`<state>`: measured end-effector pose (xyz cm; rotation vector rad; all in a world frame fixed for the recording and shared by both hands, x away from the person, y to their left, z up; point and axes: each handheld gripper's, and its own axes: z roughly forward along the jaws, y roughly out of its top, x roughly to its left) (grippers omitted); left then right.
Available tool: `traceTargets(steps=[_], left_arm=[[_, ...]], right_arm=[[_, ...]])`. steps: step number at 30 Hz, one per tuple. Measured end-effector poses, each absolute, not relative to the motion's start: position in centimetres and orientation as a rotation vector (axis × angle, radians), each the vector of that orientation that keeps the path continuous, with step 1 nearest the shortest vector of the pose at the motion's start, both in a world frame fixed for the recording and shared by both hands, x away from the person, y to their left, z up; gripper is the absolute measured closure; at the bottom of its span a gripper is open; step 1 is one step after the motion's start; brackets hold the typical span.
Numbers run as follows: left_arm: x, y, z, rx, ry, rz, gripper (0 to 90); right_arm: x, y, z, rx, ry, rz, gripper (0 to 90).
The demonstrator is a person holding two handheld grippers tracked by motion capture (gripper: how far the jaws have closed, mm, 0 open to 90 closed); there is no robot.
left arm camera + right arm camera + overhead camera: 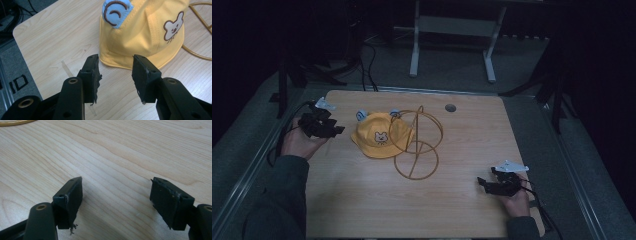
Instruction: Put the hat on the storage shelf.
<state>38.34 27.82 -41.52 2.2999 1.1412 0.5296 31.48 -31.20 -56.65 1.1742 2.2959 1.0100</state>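
Note:
A yellow child's hat (379, 135) with a bear face and blue ears lies on the wooden table (362, 200), left of centre. It leans against a gold wire stand (418, 142) made of rings. My left gripper (336, 129) hovers just left of the hat, open and empty. In the left gripper view the hat (145, 32) sits right beyond my gripper (115, 60), brim toward the jaws. My right gripper (482, 181) rests near the table's front right, open, with nothing between its jaws. In the right gripper view it (116, 182) faces bare wood, with the stand's base ring (15, 122) at the top left.
A round cable hole (450, 107) sits near the table's far edge. Bits of clear tape (67, 68) stick to the wood by the left gripper. A white-legged frame (452, 45) stands on the floor beyond the table. Cables (367, 65) trail on the floor at the back left.

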Motion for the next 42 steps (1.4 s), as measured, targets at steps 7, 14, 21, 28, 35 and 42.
traceTargets(steps=[7,14,21,28,35,42], left_arm=[[38.9,27.4,-40.1,2.305,1.127,0.52,56.8],[39.5,26.9,-39.3,2.318,1.115,0.502,57.7],[40.2,26.1,-39.0,2.313,1.117,0.489,58.9],[40.6,25.1,-38.7,2.329,1.094,0.486,59.3],[41.2,24.3,-38.3,2.341,1.079,0.478,59.2],[41.8,23.4,-38.1,2.369,1.058,0.439,57.5]], right_arm=[[31.5,-31.2,-56.7,1.174,2.296,1.01,26.1],[31.5,-31.2,-56.7,1.174,2.296,1.01,26.1],[31.5,-31.2,-56.7,1.174,2.296,1.01,26.1],[31.5,-31.2,-56.7,1.174,2.295,1.01,26.1],[31.5,-31.2,-56.7,1.174,2.296,1.01,26.1],[31.5,-31.2,-56.7,1.174,2.296,1.009,26.1]])
